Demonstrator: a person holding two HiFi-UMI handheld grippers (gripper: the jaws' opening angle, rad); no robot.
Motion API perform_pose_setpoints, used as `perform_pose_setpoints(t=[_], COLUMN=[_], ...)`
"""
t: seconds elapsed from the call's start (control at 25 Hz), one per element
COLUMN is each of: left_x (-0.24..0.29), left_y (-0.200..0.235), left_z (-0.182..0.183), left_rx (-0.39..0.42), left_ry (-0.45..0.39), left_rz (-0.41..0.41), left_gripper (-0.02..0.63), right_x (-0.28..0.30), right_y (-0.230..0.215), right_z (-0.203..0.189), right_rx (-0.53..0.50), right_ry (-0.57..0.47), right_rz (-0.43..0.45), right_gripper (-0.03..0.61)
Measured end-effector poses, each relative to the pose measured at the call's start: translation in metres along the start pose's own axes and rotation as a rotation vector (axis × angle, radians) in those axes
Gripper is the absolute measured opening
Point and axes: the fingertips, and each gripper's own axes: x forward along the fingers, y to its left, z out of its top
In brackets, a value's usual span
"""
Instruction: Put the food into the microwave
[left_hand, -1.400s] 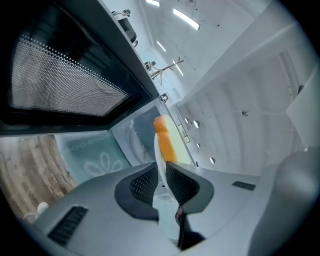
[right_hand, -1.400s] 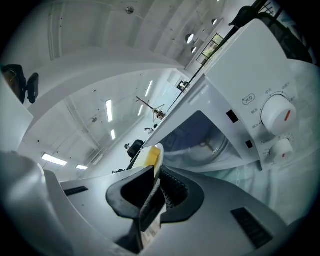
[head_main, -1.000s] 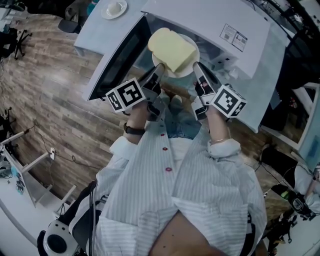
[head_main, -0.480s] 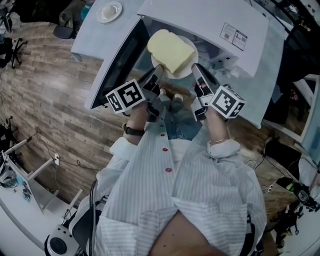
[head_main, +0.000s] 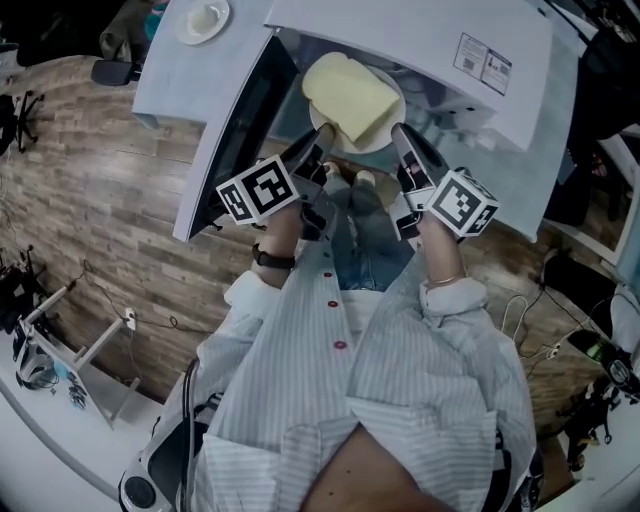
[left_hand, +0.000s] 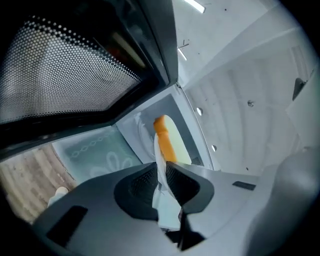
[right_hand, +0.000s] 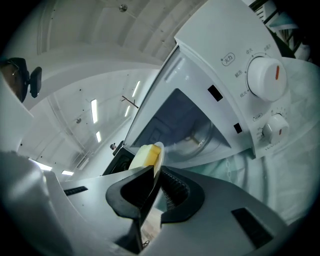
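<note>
Dials (right_hand: 266, 79) on microwave (right_hand: 210, 47) show only in right gripper view.

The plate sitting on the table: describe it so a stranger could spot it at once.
Find the white microwave with its door open. Past the door's far edge, on the pale tablecloth, sits a small white plate. Unlike the bread plate, no claw holds it.

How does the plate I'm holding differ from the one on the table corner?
The held plate is clamped by the left gripper and right gripper; the corner plate rests on the table. The held plate carries a large yellow slab; the corner plate, something small and pale. Both are round and white.
</note>
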Motion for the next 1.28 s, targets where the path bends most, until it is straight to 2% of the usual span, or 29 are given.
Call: perform_pose_setpoints(t=[0.68,0.96,1.28], left_x=[0.054,0.083,0.109], left_y=[0.024,0.033,0.039], left_z=[-0.002,0.01,0.018], left_rx=[0.062,0.104,0.12], left_ry=[0.083,0.081,0.072], left_rz=[0.002,0.026,0.034], left_gripper=[0.051,0.051,0.051], right_x=[0.018,0.033,0.046], right_y=[-0.048,-0.068,-0.085], right_z=[0.01,0.014,0.026], right_rx=[0.009,0.043,0.035], right_ry=[-0.092,-0.125,-0.167], right_rz=[-0.09,-0.128,-0.171], right_gripper=[0.057,0.057,0.056])
